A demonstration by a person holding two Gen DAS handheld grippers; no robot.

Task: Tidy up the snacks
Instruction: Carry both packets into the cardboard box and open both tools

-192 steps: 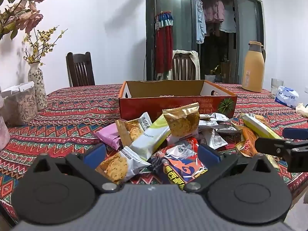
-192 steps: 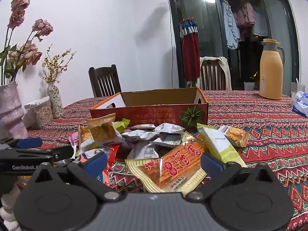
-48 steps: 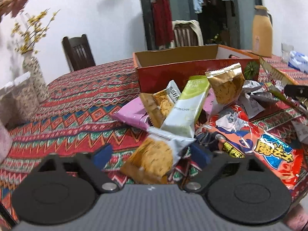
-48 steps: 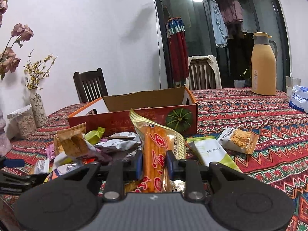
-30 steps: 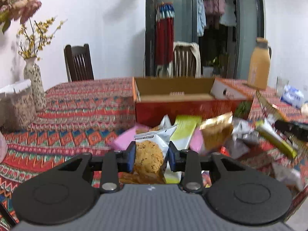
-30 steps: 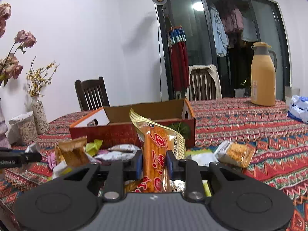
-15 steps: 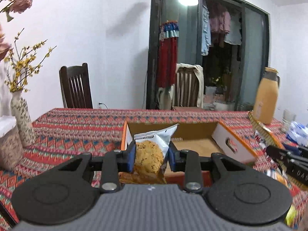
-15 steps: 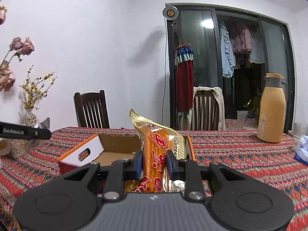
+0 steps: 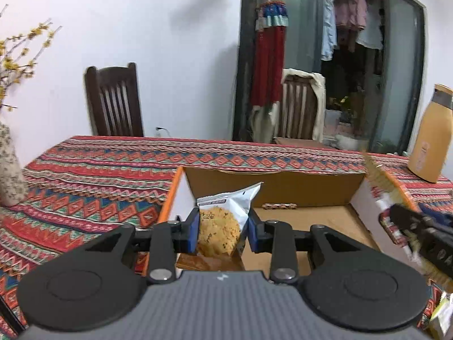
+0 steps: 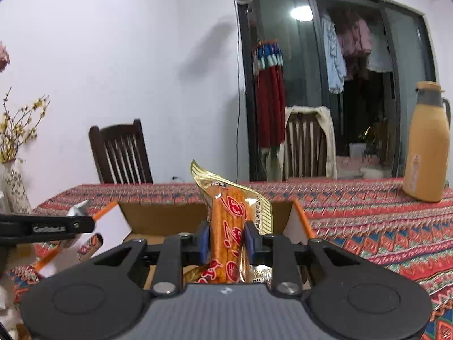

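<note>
My left gripper (image 9: pixel 222 231) is shut on a white cookie packet (image 9: pixel 223 221) and holds it over the left part of the open cardboard box (image 9: pixel 283 187). My right gripper (image 10: pixel 226 243) is shut on an orange and gold snack packet (image 10: pixel 232 221), upright above the same box (image 10: pixel 158 218). In the left wrist view the right gripper (image 9: pixel 419 232) shows at the right edge with its packet over the box's right wall. In the right wrist view the left gripper (image 10: pixel 48 228) reaches in from the left. A small brown item (image 9: pixel 279 206) lies on the box floor.
A patterned tablecloth (image 9: pixel 107 175) covers the table. A tan thermos jug (image 10: pixel 427 147) stands at the far right, a flowered vase (image 10: pixel 15 184) at the far left. Two wooden chairs (image 9: pixel 114 102) stand behind the table. A loose yellow-green packet (image 9: pixel 441 317) lies at the lower right.
Both grippers have moved forward and slightly up from above the snack pile to over the open box, each keeping hold of its packet. The box looms larger now.
</note>
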